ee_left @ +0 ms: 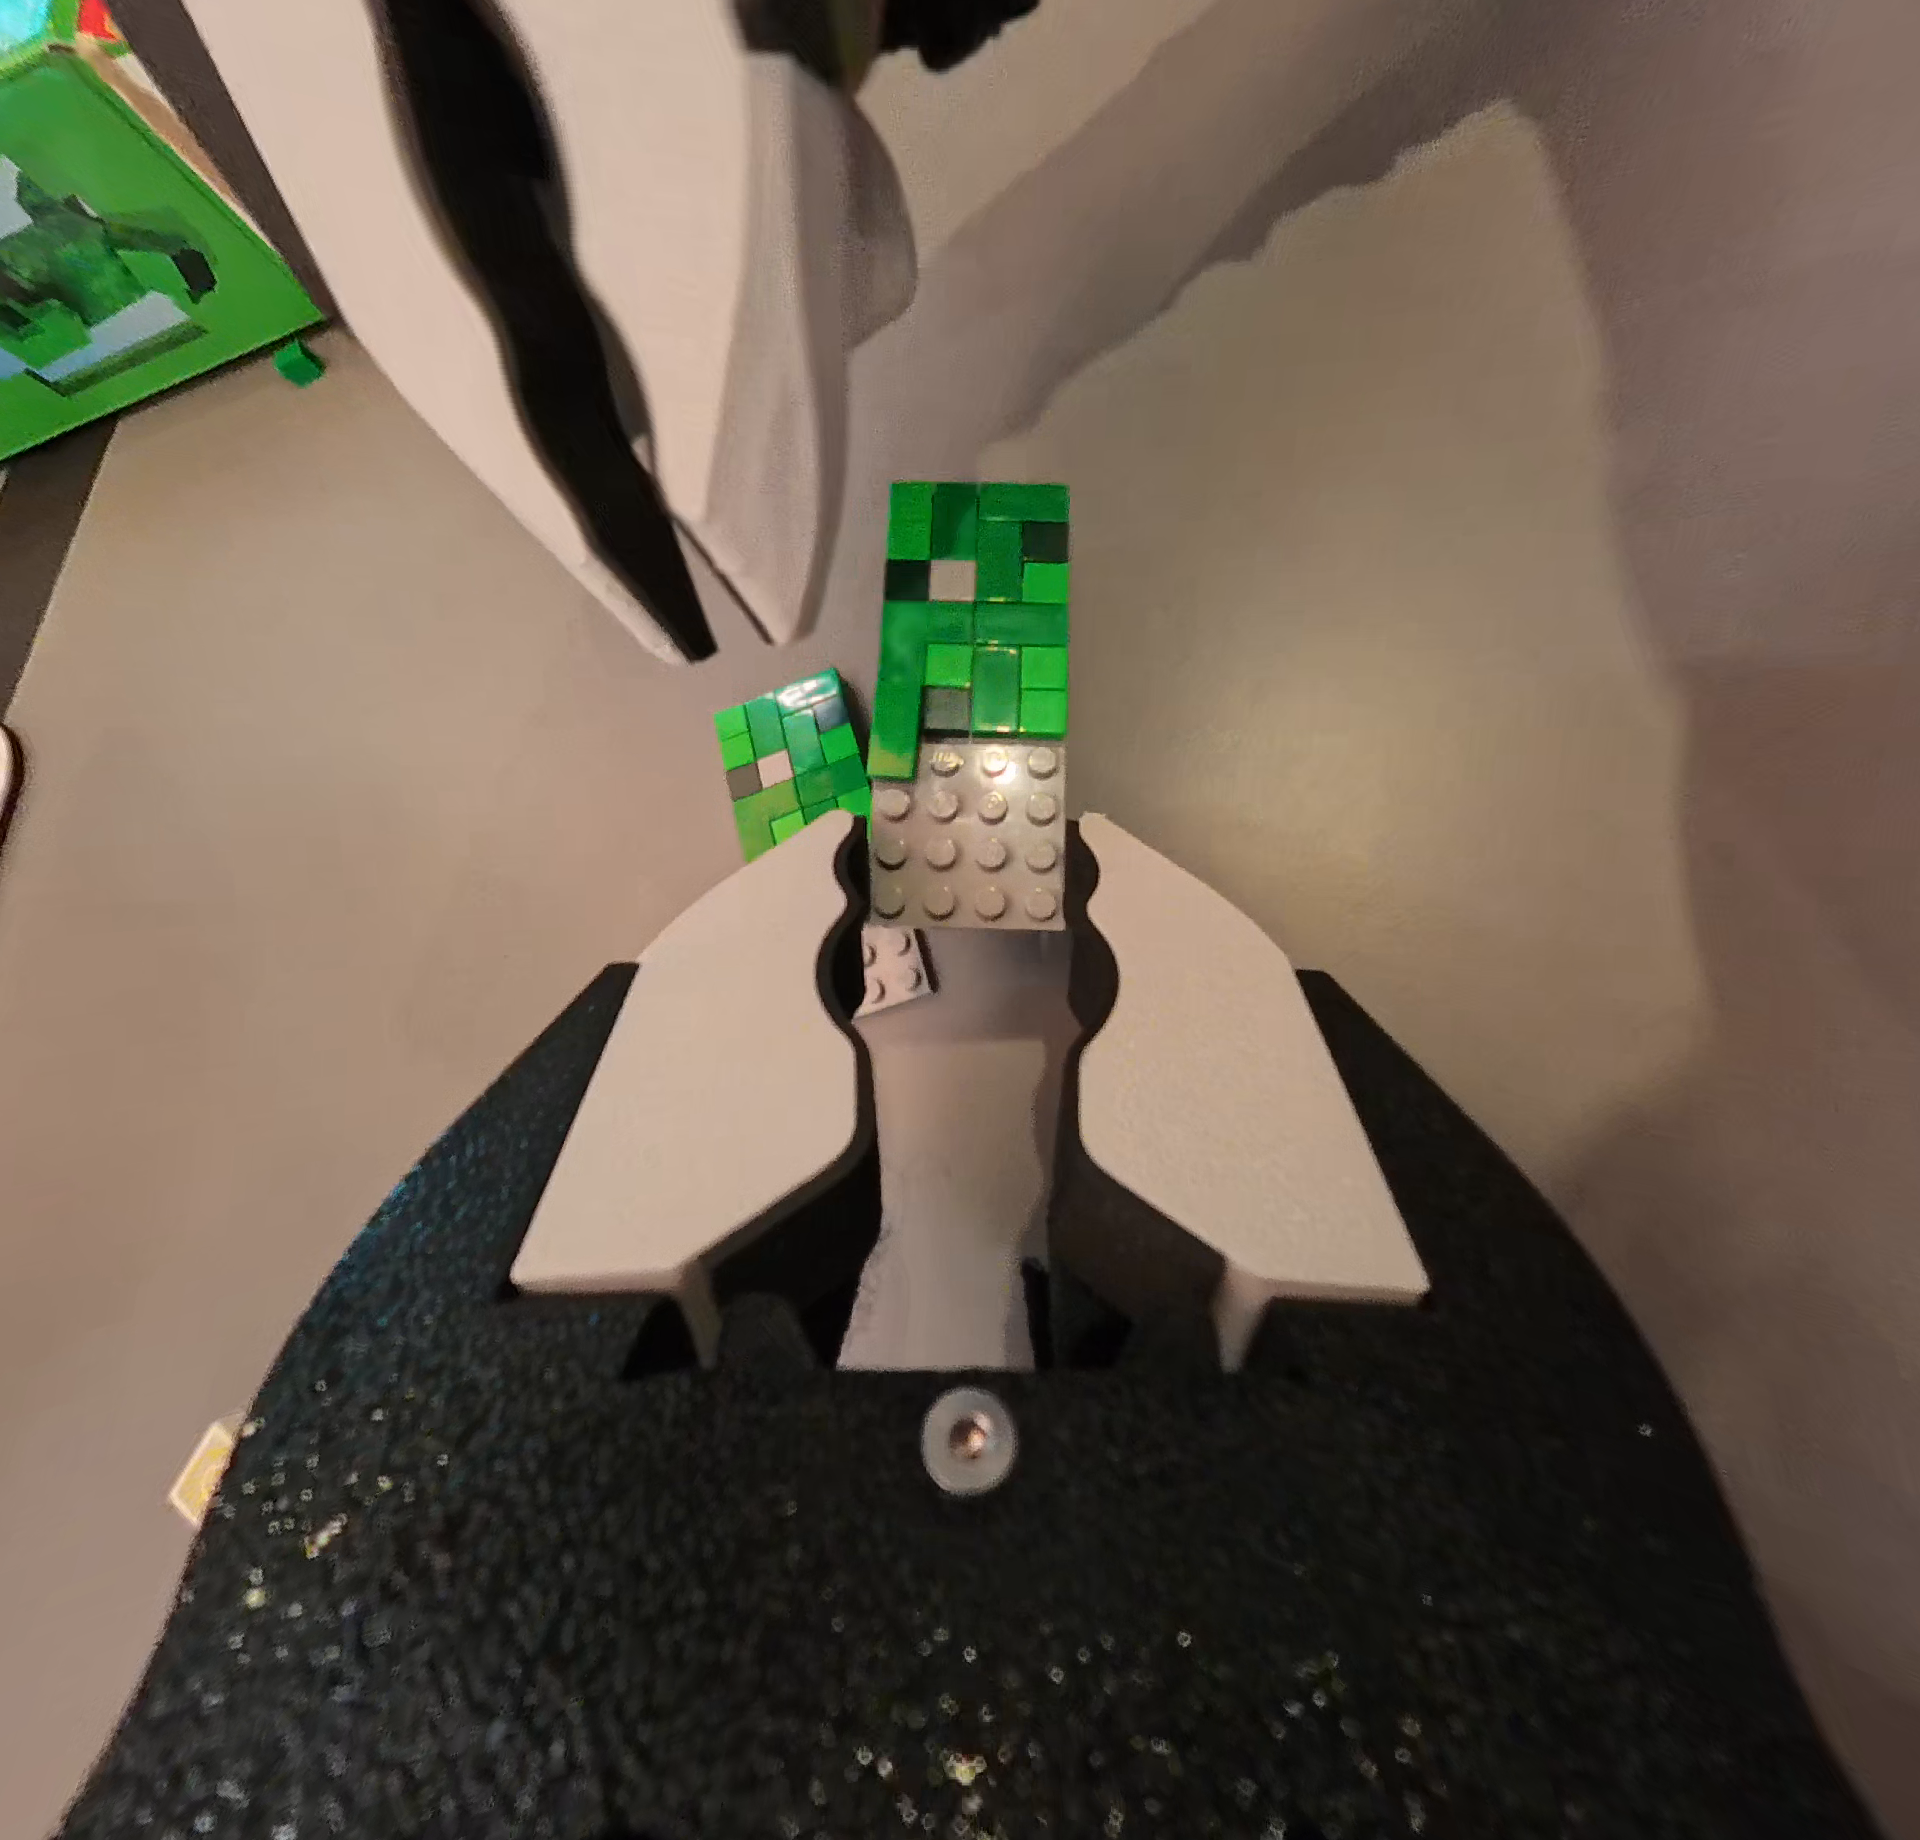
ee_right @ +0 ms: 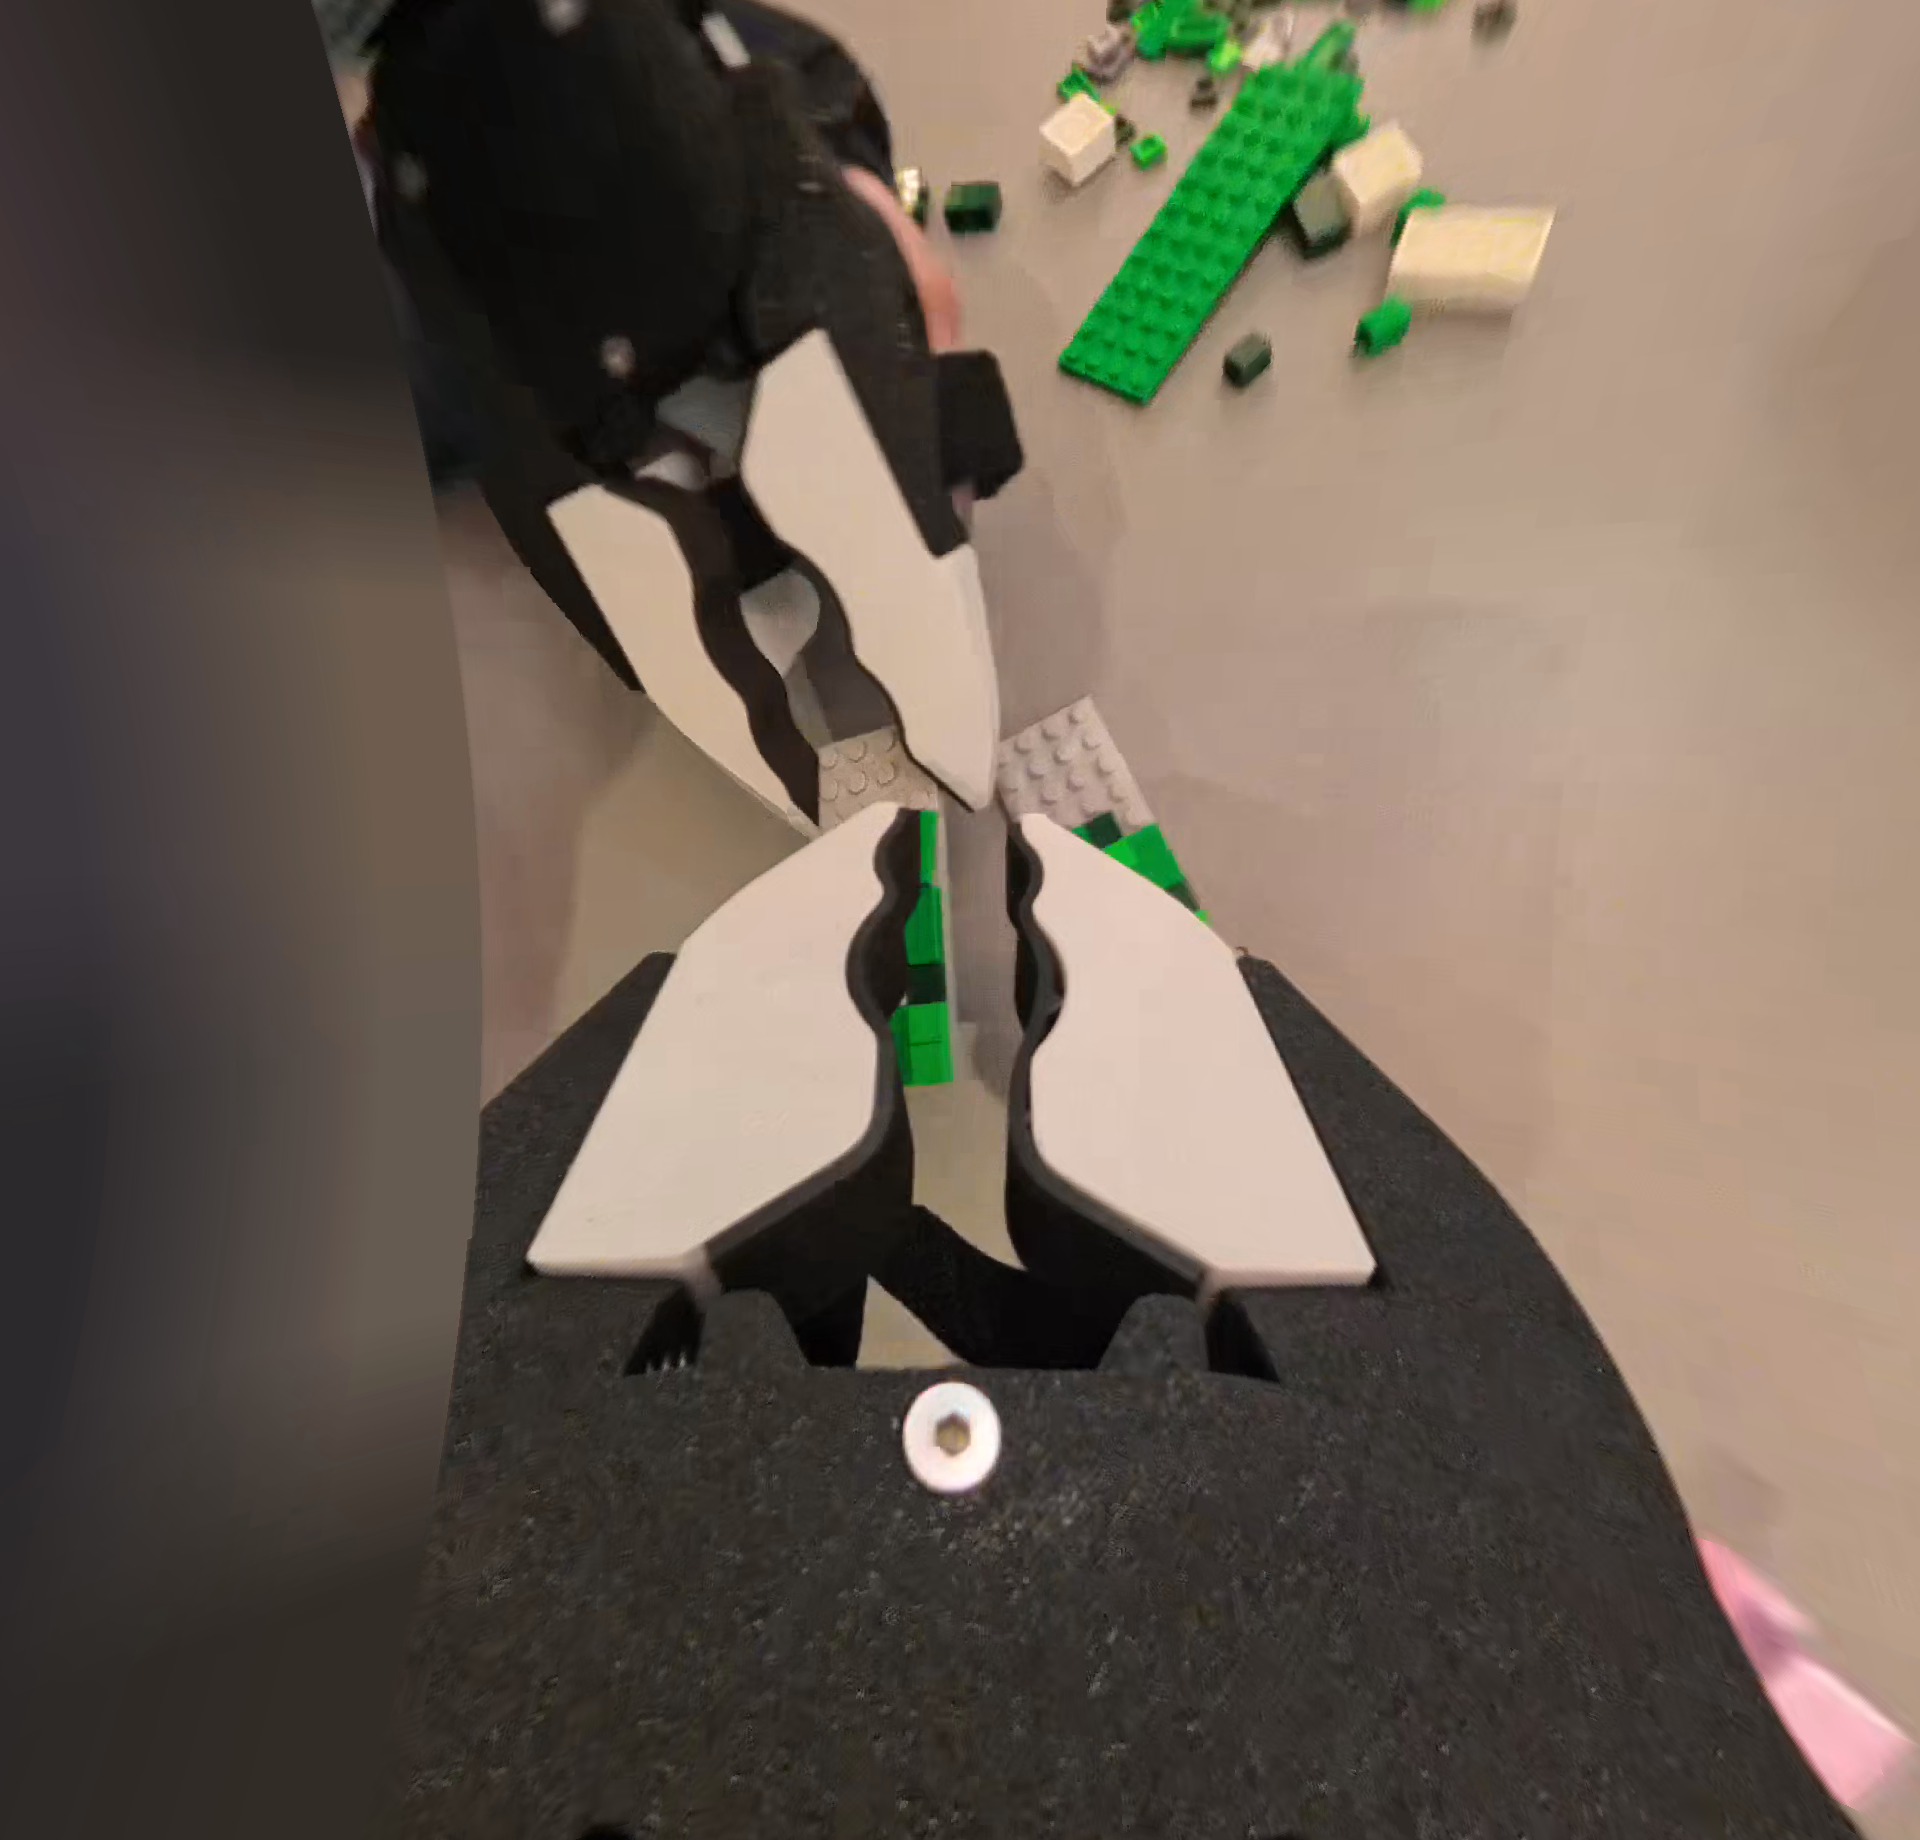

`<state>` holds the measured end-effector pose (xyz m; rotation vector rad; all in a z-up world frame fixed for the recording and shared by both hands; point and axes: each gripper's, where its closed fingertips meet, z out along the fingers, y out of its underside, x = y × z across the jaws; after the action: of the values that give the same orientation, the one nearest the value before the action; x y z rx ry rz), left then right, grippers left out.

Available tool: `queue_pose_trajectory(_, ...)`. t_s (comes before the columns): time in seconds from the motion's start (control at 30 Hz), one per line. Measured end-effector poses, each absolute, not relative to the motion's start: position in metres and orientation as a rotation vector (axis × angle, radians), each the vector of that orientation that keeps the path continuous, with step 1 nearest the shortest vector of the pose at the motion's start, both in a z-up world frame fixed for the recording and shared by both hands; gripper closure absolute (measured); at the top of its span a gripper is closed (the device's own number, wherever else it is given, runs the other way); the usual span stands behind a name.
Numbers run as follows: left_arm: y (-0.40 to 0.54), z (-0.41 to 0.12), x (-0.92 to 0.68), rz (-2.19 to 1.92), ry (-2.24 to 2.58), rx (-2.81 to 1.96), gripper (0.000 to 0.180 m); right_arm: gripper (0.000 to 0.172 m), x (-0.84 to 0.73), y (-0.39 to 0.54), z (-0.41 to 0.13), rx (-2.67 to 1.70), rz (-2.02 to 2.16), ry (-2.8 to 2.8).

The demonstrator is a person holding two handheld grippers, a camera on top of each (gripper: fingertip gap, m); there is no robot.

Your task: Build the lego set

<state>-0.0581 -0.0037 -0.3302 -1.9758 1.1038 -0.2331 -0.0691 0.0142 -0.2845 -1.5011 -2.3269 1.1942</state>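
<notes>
My left gripper [ee_left: 968, 829] is shut on the bare studded end of a grey plate [ee_left: 966, 845]. The plate's far part is covered with green tiles [ee_left: 977, 627]. The right wrist view shows the left gripper [ee_right: 883, 798] gripping that plate from above, and the plate runs edge-on, green side [ee_right: 925, 959] left, under my right gripper [ee_right: 961, 824]. My right gripper is open and holds nothing; a gap shows beside its right pad. In the left wrist view it [ee_left: 743, 647] hangs just left of the plate's far end. A second tiled plate [ee_left: 790, 762] [ee_right: 1081, 762] lies on the table beside it.
A small grey plate [ee_left: 899, 969] lies under my left fingers. A green box [ee_left: 104, 284] and a small green brick [ee_left: 299, 362] sit far left. A long green plate [ee_right: 1216, 242], white bricks [ee_right: 1470, 252] and several loose pieces [ee_right: 1247, 24] lie at the back right.
</notes>
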Motion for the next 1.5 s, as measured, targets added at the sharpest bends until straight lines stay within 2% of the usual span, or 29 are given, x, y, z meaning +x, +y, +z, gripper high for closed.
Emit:
queue_pose_trajectory(0.17, -0.004, -0.327, -0.057, -0.224, 1.118, -1.952, 0.145, 0.145, -0.064, 0.008, -0.284, -1.926, 1.630, -2.260)
queue_pose_trajectory(0.3, -0.005, -0.325, -0.055, -0.219, 1.124, -1.940, 0.145, 0.140, -0.057, 0.002, -0.298, -2.089, 1.643, -2.320)
queue_pose_trajectory(0.4, -0.005, -0.325, -0.055, -0.215, 1.128, -1.937, 0.145, 0.144, -0.056, -0.005, -0.299, -2.146, 1.719, -2.329)
queue_pose_trajectory(0.5, -0.006, -0.324, -0.056, -0.209, 1.132, -1.935, 0.145, 0.161, -0.057, -0.007, -0.299, -2.174, 1.759, -2.323)
queue_pose_trajectory(0.57, -0.007, -0.325, -0.056, -0.203, 1.142, -1.940, 0.145, 0.162, -0.056, -0.009, -0.300, -2.164, 1.753, -2.338)
queue_pose_trajectory(0.97, -0.004, -0.320, -0.058, -0.184, 1.105, -1.918, 0.145, 0.163, -0.058, -0.007, -0.292, -1.961, 1.677, -2.351)
queue_pose_trajectory(1.03, -0.004, -0.316, -0.058, -0.227, 1.061, -1.923, 0.145, 0.163, -0.060, -0.006, -0.288, -1.894, 1.665, -2.332)
queue_pose_trajectory(1.07, -0.004, -0.313, -0.059, -0.247, 1.029, -1.919, 0.153, 0.164, -0.061, -0.005, -0.287, -1.853, 1.646, -2.325)
queue_pose_trajectory(1.13, -0.005, -0.308, -0.057, -0.341, 0.964, -1.921, 0.147, 0.164, -0.062, -0.004, -0.284, -1.770, 1.618, -2.312)
queue_pose_trajectory(1.37, -0.004, -0.314, -0.058, -0.504, 0.880, -1.987, 0.147, 0.164, -0.062, -0.008, -0.280, -1.519, 1.519, -2.324)
queue_pose_trajectory(1.4, -0.004, -0.316, -0.056, -0.522, 0.877, -1.994, 0.149, 0.164, -0.062, -0.010, -0.278, -1.453, 1.507, -2.323)
queue_pose_trajectory(1.5, -0.004, -0.310, -0.054, -0.509, 0.883, -1.933, 0.173, 0.164, -0.061, -0.013, -0.271, -1.256, 1.387, -2.321)
